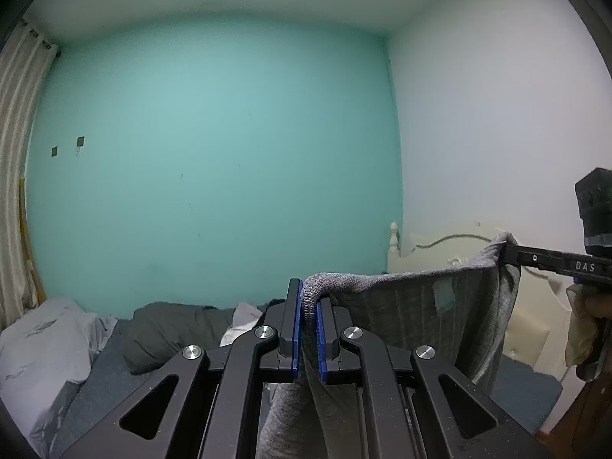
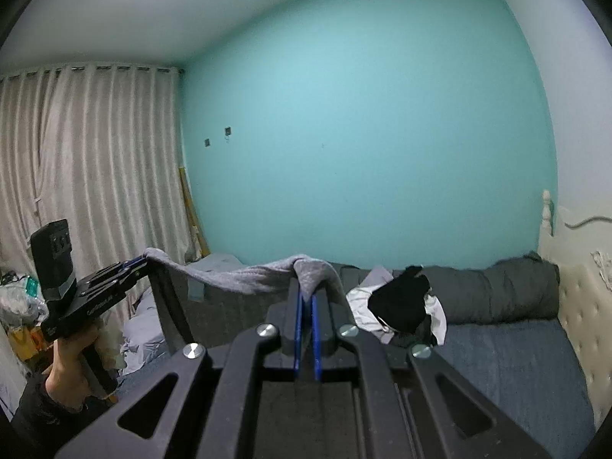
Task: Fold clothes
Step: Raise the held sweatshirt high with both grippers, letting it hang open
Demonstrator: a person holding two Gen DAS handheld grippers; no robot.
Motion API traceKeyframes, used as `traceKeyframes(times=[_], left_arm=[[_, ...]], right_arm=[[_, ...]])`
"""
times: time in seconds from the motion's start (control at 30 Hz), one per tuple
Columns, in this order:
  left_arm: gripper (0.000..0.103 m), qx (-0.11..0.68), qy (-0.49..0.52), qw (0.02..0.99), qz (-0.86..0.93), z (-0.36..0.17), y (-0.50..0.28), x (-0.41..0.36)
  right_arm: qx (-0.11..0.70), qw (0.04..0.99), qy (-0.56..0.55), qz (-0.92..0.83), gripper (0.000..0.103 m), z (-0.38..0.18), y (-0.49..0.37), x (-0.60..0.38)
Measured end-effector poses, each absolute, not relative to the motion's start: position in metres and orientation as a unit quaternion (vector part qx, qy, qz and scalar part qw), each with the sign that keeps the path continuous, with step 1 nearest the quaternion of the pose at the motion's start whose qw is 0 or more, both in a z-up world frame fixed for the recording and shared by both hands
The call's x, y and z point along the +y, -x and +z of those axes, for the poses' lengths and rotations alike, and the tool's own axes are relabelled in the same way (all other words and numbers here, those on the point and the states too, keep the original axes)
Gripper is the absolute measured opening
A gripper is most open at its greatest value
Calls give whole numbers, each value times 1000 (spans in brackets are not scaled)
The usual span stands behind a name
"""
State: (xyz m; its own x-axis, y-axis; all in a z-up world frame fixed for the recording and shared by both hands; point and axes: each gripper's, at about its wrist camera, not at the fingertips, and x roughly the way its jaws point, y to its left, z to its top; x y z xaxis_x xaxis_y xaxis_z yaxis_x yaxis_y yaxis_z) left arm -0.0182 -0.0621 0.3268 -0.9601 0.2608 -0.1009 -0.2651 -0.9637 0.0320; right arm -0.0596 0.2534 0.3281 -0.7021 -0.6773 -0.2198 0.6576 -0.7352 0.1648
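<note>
A grey knit garment point(image 1: 413, 298) hangs in the air, stretched between my two grippers above a bed. My left gripper point(image 1: 308, 298) is shut on one top corner, the cloth bunched between its blue pads. In the left wrist view my right gripper point(image 1: 510, 254) pinches the other corner at the right edge. From the right wrist view, my right gripper point(image 2: 305, 290) is shut on the grey garment point(image 2: 244, 277), and my left gripper point(image 2: 143, 264) holds the far corner at the left, a hand point(image 2: 70, 363) on its grip. The garment's lower part drops behind the fingers.
The bed point(image 2: 508, 355) has a blue cover, a dark grey bolster point(image 2: 497, 290) along the teal wall, and a pile of black and white clothes point(image 2: 401, 306). A pale sheet point(image 1: 42, 348) lies crumpled at the left. Curtains point(image 2: 88, 176) hang left; a padded headboard point(image 2: 581, 317) stands right.
</note>
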Motion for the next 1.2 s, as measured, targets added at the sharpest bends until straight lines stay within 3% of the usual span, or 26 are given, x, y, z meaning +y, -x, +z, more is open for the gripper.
traceKeyframes(times=[0.33, 0.87, 1.2], left_arm=[[7, 28, 149, 142, 978, 252, 96, -45], [7, -4, 331, 127, 935, -4, 326, -51], [7, -23, 392, 114, 912, -117, 443, -62]], right_arm=[[-39, 334, -222, -915, 4, 248, 130, 244], [-36, 313, -371, -873, 4, -11, 348, 201], [-40, 302, -413, -858, 4, -114, 456, 175]])
